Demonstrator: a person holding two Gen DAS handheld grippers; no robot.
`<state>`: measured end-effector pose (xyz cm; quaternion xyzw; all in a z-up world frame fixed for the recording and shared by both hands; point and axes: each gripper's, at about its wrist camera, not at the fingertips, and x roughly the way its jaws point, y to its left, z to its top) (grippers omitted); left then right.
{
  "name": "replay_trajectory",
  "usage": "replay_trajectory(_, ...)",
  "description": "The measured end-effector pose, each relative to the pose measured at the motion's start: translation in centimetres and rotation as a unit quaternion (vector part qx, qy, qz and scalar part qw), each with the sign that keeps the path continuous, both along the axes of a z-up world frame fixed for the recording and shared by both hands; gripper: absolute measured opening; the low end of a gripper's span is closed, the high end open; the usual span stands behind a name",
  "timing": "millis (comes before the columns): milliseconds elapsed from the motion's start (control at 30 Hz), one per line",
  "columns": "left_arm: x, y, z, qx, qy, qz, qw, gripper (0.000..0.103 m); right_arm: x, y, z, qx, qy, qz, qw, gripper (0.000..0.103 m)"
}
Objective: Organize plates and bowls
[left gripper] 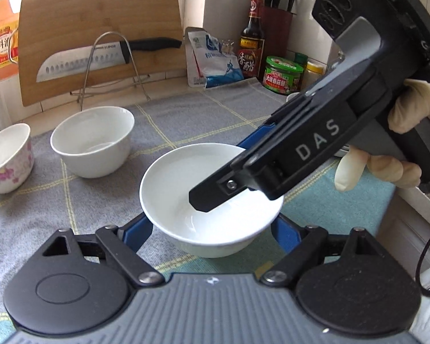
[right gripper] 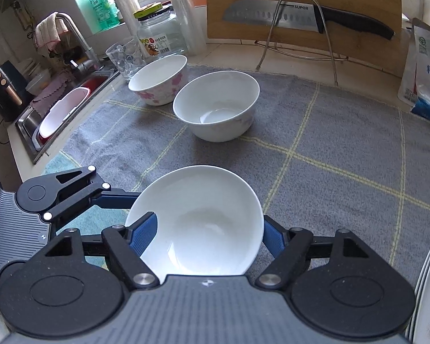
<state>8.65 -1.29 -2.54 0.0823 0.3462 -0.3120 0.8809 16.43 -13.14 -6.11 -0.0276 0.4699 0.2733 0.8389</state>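
Both grippers angle downward and grasp one shallow white bowl (left gripper: 212, 200) over the grey checked cloth (left gripper: 186, 120) on the surface: the left gripper (left gripper: 212, 229) clamps its outer sides, while the right gripper (right gripper: 206, 236), in a gloved hand (left gripper: 410, 132), pinches the rim with one finger inside. The bowl hides both grippers' fingertips; whether it touches the cloth is unclear. Farther back stand a deep white bowl (right gripper: 216, 104) and a floral bowl (right gripper: 157, 78).
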Motion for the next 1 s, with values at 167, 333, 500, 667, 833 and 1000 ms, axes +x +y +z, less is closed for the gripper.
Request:
replay_trajectory(167, 0.2, 0.0, 0.0, 0.002, 0.005, 0.002, 1.0000, 0.089, 0.0, 0.0, 0.0, -0.001, 0.002, 0.003, 1.000, 0.082)
replay_trajectory(333, 0.1, 0.0, 0.1, 0.004, 0.009, 0.000, 0.9999, 0.089, -0.2, 0.1, 0.2, -0.004, 0.003, 0.010, 1.000, 0.082)
replay_trajectory(500, 0.0, 0.0, 0.1, 0.003, 0.007, -0.004, 1.0000, 0.089, -0.2, 0.0, -0.2, -0.001, 0.010, 0.010, 1.000, 0.083)
replay_trajectory(667, 0.1, -0.1, 0.0, 0.003, 0.007, -0.004, 1.0000, 0.090, -0.2, -0.1, -0.3, 0.009, 0.010, 0.009, 1.000, 0.092)
replay_trajectory(833, -0.3, 0.2, 0.2, 0.011, 0.010, -0.013, 0.9998, 0.090, -0.1, 0.2, 0.3, 0.016, 0.001, 0.012, 1.000, 0.099)
replay_trajectory(1000, -1.0, 2.2, 1.1, -0.001, 0.020, -0.021, 0.9996, 0.093, 0.4, 0.5, 1.2, 0.014, -0.010, 0.020, 1.000, 0.099)
